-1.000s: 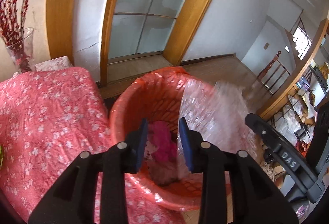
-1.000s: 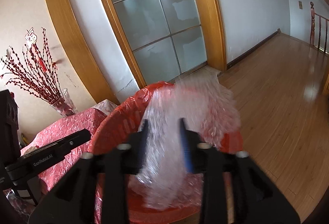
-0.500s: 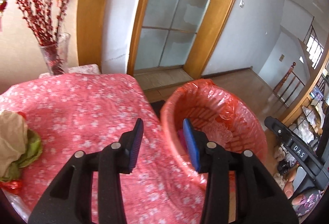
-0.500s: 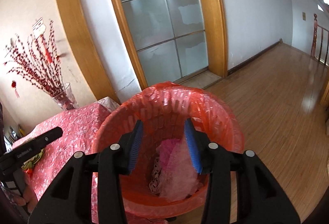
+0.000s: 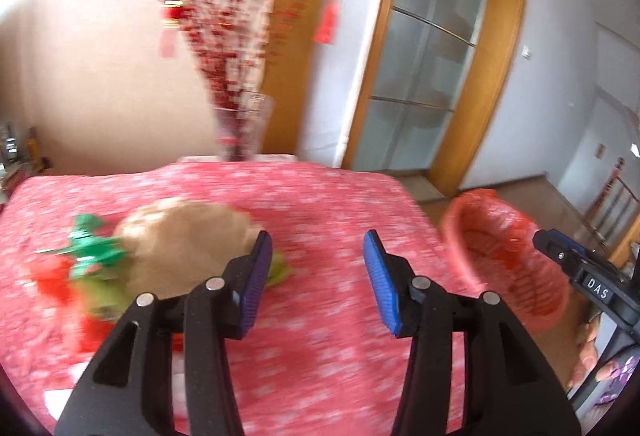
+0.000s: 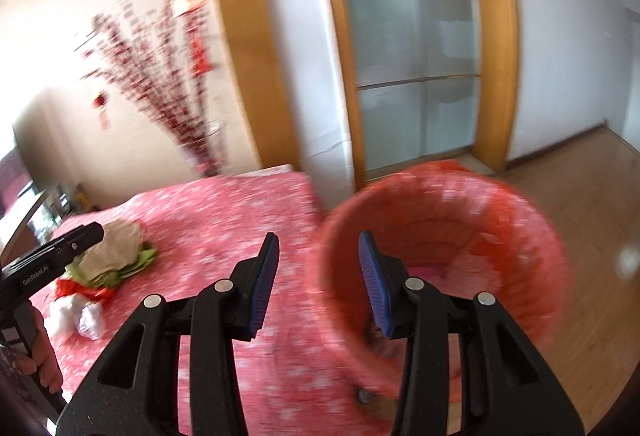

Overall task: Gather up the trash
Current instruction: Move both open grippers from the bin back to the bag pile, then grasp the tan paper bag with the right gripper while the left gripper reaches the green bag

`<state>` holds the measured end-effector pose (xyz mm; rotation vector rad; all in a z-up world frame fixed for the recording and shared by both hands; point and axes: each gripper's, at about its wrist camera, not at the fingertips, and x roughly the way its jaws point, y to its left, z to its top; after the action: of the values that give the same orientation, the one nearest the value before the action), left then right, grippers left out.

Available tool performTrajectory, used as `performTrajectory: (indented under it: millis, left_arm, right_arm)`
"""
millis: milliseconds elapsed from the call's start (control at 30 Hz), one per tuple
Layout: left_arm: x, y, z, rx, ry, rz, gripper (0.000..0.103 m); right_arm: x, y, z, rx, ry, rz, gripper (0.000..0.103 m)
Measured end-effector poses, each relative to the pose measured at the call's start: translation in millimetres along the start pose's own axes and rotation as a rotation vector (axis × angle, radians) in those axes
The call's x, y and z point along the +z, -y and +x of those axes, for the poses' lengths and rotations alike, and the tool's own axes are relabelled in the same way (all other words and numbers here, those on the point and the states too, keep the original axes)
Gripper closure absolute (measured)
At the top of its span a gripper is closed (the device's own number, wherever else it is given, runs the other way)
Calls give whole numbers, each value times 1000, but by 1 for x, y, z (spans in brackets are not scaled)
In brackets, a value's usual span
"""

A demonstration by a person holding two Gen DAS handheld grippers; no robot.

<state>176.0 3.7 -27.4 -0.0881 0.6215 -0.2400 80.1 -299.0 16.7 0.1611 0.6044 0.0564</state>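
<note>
Left wrist: left gripper opening (nothing between) near paper trash.

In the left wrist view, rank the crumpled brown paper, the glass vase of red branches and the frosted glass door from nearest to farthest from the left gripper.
1. Crumpled brown paper: on the tablecloth, just left of the left gripper.
2. Glass vase: past the table's far edge, upper left.
3. Frosted glass door: in the back wall, upper right.

Home: floral-clothed table, blossom vase
</note>
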Motion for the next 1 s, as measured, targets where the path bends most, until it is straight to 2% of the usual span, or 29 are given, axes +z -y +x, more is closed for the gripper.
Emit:
performTrajectory:
  millis: [233, 367, 567, 800, 1000]
  left_arm:
    - [-20, -77, -47, 159, 28, -64, 53]
    - [-27, -115, -66, 216, 38, -123, 53]
    - [-29, -150, -81, 249, 68, -186, 52]
    - [-32, -177, -82, 254, 81, -207, 51]
    - [-37, -195, -80, 253, 69, -237, 51]
  right_arm:
    - [-7, -83, 26, 146, -50, -102, 60]
    - [-10, -137, 45, 234, -76, -165, 61]
    - [-11, -203, 72, 321, -125, -211, 74]
    - [-16, -260, 103, 342, -180, -238, 77]
    - [-22, -293, 125, 274, -210, -270, 77]
